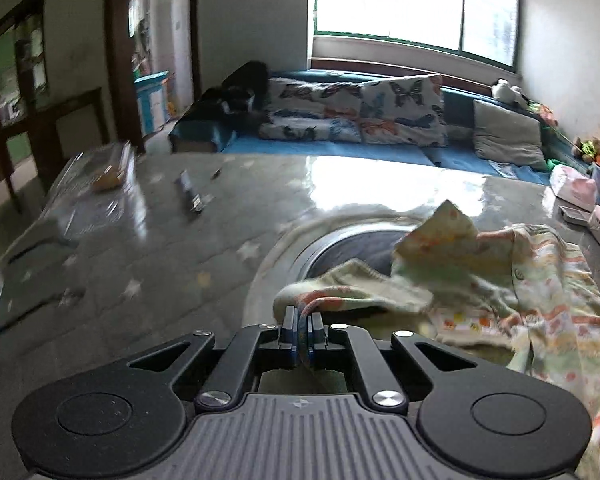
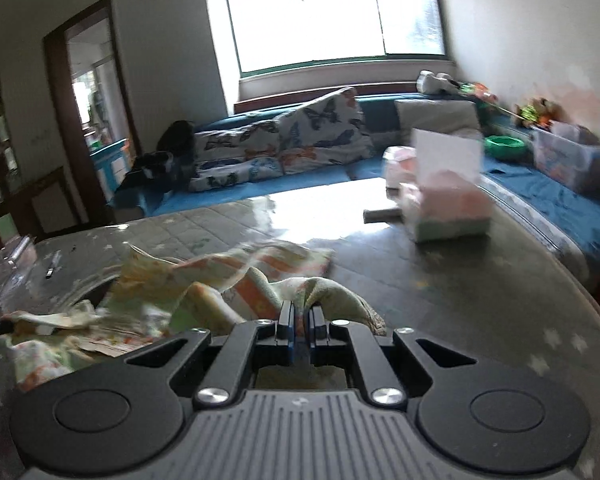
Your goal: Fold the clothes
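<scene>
A small pale green garment [image 1: 512,280] with an orange and yellow print lies crumpled on the glass-topped table [image 1: 180,264]. My left gripper [image 1: 302,320] is shut on an edge of it, and the cloth trails off to the right. In the right wrist view the same garment [image 2: 204,280] spreads to the left. My right gripper [image 2: 302,316] is shut on another edge, which bunches up over the fingers. Both pinched edges are lifted a little off the table.
A dark remote [image 1: 190,196] and a clear plastic box [image 1: 108,168] sit on the table's left. Tissue packs and boxes [image 2: 444,196] stand on its right side. A blue sofa [image 1: 340,144] with butterfly cushions lies beyond the table, under a bright window.
</scene>
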{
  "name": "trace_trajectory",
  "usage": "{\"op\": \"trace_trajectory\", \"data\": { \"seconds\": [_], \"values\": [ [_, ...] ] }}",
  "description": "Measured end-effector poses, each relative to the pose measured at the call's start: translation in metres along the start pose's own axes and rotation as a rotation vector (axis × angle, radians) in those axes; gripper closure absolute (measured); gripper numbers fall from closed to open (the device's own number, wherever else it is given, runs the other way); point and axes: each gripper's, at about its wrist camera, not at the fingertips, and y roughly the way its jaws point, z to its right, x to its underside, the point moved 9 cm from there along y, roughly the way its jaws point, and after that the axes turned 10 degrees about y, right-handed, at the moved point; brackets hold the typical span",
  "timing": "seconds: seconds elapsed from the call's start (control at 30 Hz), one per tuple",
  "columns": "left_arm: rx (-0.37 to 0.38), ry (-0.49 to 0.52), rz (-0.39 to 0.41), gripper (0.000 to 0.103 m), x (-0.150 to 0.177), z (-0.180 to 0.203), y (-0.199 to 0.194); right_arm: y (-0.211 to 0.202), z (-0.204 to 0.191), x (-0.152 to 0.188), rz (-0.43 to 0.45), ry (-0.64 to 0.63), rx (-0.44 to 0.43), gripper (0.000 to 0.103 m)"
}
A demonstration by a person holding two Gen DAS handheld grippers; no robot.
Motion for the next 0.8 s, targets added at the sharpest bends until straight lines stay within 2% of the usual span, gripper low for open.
{"op": "trace_trajectory", "data": {
  "seconds": [0.27,0.47,0.67,0.73,0.8],
  "values": [
    [-0.024,-0.078,-0.063,0.099,0.051,-0.025,-0.033,-0.020,0.054,0.025,-0.030,0.094,0.072,0.097],
    [-0.020,-0.115,-0.142,0.098,0.082,-0.038,-0.037,-0.032,0.089,0.053,-0.086,0.160,0.124,0.088],
    [-0.016,-0.091,-0.146,0.094,0.084,-0.036,-0.043,-0.056,0.111,0.047,-0.033,0.161,0.226,0.084],
    [-0.019,-0.089,-0.144,0.092,0.083,-0.037,-0.045,-0.060,0.107,0.039,-0.008,0.146,0.225,0.077],
    [-0.021,-0.086,-0.143,0.090,0.083,-0.038,-0.045,-0.061,0.098,0.031,0.012,0.124,0.209,0.076]
  ]
}}
